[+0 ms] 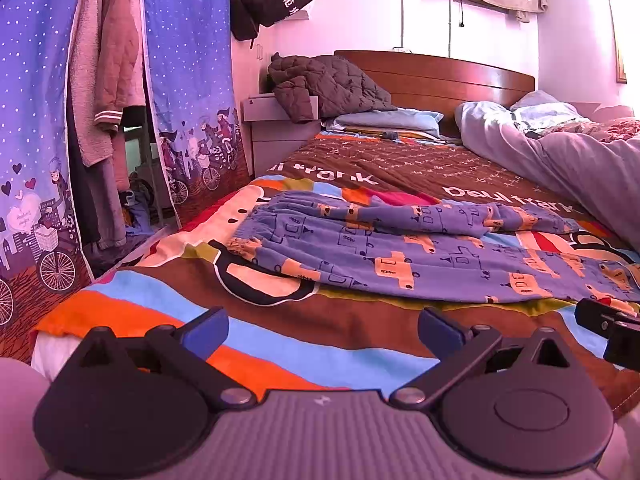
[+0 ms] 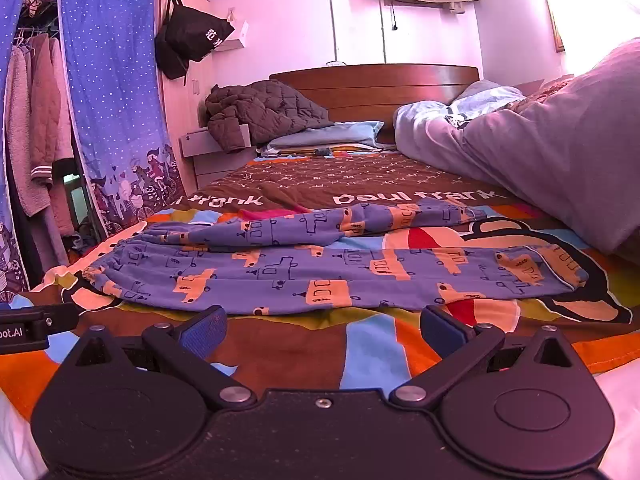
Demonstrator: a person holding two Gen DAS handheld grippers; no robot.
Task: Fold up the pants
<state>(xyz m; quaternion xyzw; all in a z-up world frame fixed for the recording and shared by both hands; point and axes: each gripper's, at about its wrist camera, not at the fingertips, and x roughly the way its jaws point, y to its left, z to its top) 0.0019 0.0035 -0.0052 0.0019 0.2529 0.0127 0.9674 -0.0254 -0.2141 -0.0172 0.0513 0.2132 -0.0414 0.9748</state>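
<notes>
- Far left there's an open wardrobe with blue starry curtains [image 1: 188, 80] pulled aside, and pink and beige clothes [image 1: 108, 68] hanging between them.
- A black bag [image 2: 196, 36] hangs on the wall just right of that, and below it a dark quilted jacket [image 2: 260, 114] is dumped over the nightstand and the head of the bed.
- Left gripper [image 1: 322, 330]: jaws spread as wide as they go, nothing in them, hovering over the striped near edge of the bedspread [image 1: 152, 304], short of the pants.
- The pants [image 2: 320, 276] are blue with orange cars all over, laid out sideways across the colourful bedspread in the middle of the bed. Waistband's on the left, legs run to the right. The near leg lies pretty flat, the far leg is rumpled and angles away from it.
- Right gripper [image 2: 322, 328]: same deal, wide open and empty, just in front of the near leg, not touching it.
- Right side of the bed is a heaped-up grey duvet [image 2: 560, 160], close to the leg cuffs.
- Wooden headboard [image 1: 440, 72] at the back.
</notes>
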